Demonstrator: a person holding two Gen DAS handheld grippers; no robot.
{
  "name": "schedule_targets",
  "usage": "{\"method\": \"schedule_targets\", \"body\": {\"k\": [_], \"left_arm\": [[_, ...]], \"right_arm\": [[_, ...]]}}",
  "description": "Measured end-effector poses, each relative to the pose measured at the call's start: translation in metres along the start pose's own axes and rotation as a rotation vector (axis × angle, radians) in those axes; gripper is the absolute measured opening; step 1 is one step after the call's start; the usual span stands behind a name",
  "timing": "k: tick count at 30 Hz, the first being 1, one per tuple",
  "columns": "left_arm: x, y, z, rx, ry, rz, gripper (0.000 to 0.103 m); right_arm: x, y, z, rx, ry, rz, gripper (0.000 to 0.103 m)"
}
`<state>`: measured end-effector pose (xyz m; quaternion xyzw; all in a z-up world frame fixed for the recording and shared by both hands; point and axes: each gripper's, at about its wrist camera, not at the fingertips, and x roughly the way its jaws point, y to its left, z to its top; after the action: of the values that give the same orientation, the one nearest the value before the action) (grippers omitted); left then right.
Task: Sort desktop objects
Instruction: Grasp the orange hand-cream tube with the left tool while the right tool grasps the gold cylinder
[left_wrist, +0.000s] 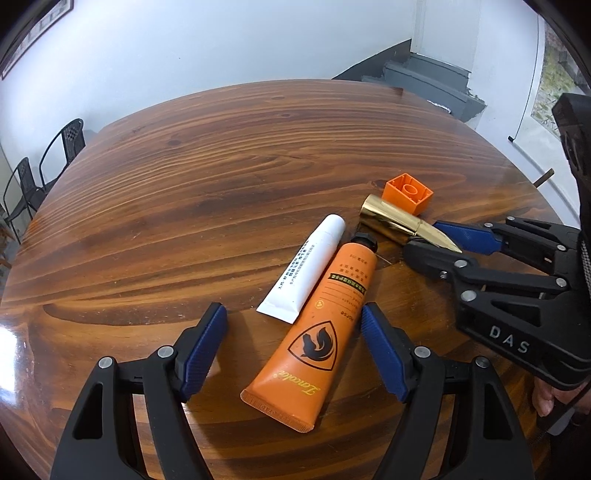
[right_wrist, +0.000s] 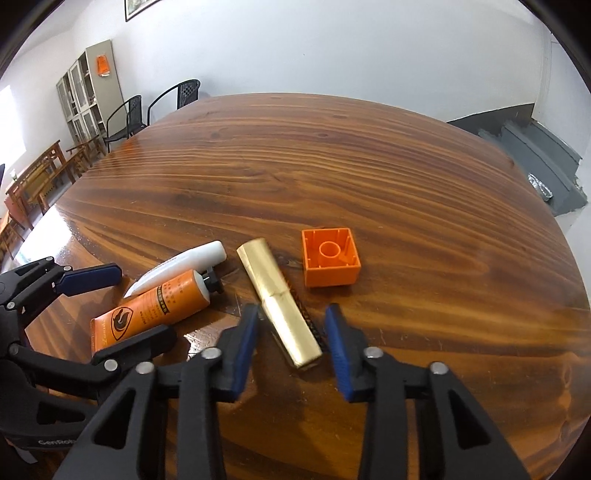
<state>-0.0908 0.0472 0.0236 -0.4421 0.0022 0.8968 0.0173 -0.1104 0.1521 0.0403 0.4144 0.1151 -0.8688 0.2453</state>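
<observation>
Gold tube (right_wrist: 280, 306) between spread right tool (right_wrist: 291, 332), orange tube (left_wrist: 314, 336) between spread left tool (left_wrist: 293, 350)

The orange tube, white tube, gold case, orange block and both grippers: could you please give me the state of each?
Orange tube: lying flat, black cap on, between the left gripper's fingers.
White tube: lying flat, capped, touching the orange tube.
Gold case: lying on its side, closed.
Orange block: hollow side up.
Left gripper: open.
Right gripper: open, straddling the gold case.
</observation>
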Motion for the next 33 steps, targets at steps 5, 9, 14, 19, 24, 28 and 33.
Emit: {"method": "schedule_targets", "body": {"k": [5,9,14,19,24,28,33], "left_arm": [[-0.002,-0.001,-0.001,0.001,-0.002,0.0,0.073],[-0.006,-0.006,-0.002,0.012,0.009,-0.007,0.056],[-0.01,-0.016,-0.005,0.038,0.013,-0.033,0.052],[-0.011,-0.028,-0.006,0.082,0.001,-0.062,0.052],[-0.004,-0.029,0.003,0.081,-0.009,-0.063,0.052],[0.0,-0.028,0.007,0.075,-0.021,-0.058,0.043],[-0.003,-0.023,0.005,0.056,-0.031,-0.077,0.03]], "right_arm": [[-0.004,-0.008,-0.004,0.043,-0.002,-0.026,0.029],[-0.011,-0.011,-0.013,0.063,0.001,-0.082,0.027],[-0.023,-0.016,-0.025,0.113,0.011,-0.106,0.027],[-0.03,-0.017,-0.034,0.141,0.007,-0.116,0.027],[-0.03,-0.02,-0.035,0.162,-0.002,-0.097,0.028],[-0.032,-0.024,-0.037,0.189,-0.011,-0.073,0.028],[-0.031,-0.027,-0.035,0.217,-0.023,-0.053,0.029]]}}
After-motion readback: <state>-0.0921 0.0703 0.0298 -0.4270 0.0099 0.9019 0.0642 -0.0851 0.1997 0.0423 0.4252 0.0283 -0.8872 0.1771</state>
